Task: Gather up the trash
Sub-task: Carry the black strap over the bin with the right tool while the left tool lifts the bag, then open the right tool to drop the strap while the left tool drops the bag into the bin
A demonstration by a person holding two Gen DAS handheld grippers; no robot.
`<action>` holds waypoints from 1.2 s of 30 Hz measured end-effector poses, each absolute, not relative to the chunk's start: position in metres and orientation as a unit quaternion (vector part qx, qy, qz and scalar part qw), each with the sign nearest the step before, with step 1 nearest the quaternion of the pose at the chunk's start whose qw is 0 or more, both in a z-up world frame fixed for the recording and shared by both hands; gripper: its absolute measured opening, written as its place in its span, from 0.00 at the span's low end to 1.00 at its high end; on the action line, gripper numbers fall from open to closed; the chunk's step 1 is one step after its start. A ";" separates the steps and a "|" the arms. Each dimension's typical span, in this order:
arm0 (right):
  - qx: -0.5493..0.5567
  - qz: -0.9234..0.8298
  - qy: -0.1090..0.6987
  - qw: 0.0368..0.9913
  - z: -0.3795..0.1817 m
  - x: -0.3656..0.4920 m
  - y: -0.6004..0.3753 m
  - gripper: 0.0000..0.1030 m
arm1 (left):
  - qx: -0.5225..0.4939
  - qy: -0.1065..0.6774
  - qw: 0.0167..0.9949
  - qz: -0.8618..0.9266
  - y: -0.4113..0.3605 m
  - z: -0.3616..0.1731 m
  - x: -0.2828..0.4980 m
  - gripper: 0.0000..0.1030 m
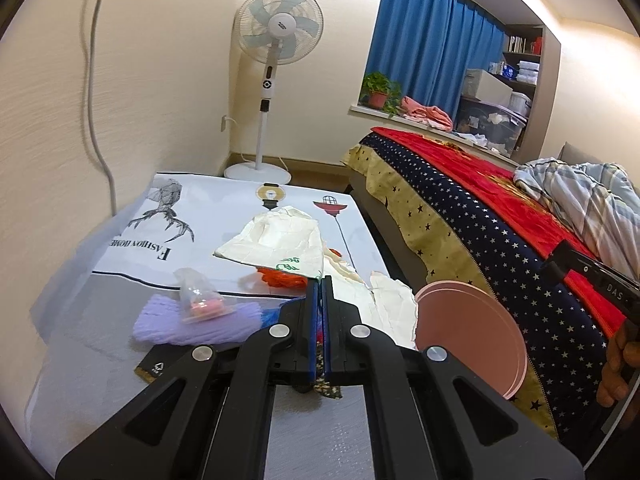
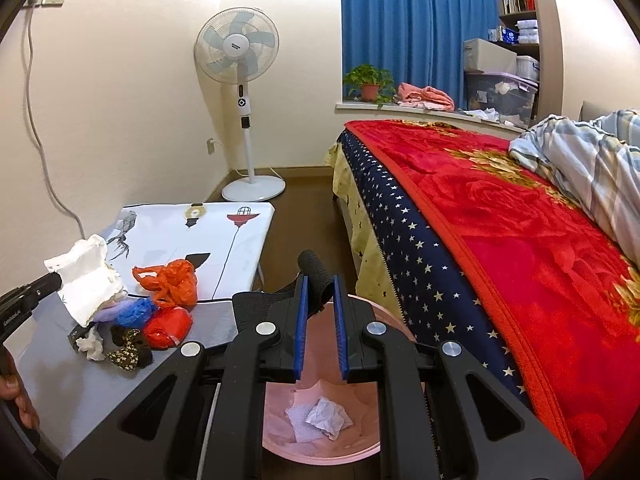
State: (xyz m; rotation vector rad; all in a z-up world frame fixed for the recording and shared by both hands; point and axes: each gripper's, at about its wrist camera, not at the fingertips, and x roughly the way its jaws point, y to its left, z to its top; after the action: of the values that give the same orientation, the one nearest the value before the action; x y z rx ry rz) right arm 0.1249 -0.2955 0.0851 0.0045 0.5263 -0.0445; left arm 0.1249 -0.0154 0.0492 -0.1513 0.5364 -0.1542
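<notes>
My left gripper point(image 1: 319, 280) is shut on a white paper bag point(image 1: 280, 242) and holds it above the table; the bag also shows in the right wrist view point(image 2: 86, 280). My right gripper point(image 2: 320, 280) holds a black fabric strap point(image 2: 318, 270) between its fingers over the pink trash bin point(image 2: 324, 440), which holds crumpled paper point(image 2: 326, 420). On the table lie an orange plastic bag point(image 2: 172, 280), a red wad point(image 2: 168, 326), a blue bag point(image 2: 134, 312), a purple wad point(image 1: 192, 320) and a clear wrapper point(image 1: 198, 298).
The table point(image 1: 100, 340) stands against the wall on the left. The bed with a red blanket point(image 2: 500, 220) is close on the right, the bin point(image 1: 472, 332) between them. A standing fan point(image 2: 240, 80) is in the corner.
</notes>
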 end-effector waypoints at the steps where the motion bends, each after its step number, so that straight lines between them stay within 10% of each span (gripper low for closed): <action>1: 0.004 -0.022 0.260 0.965 0.085 0.125 -0.296 0.13 | -0.073 0.265 0.958 -0.078 -0.017 0.049 0.126 0.02; 36: 0.045 -0.089 0.293 0.951 0.070 0.147 -0.337 0.13 | -0.011 0.287 0.939 -0.188 -0.146 0.026 0.157 0.02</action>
State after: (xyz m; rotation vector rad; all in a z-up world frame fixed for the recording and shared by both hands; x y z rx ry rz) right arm 0.1466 -0.3372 0.0698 0.0922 0.5962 -0.1817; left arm 0.1573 -0.1457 0.0259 -0.0216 0.5865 -0.3838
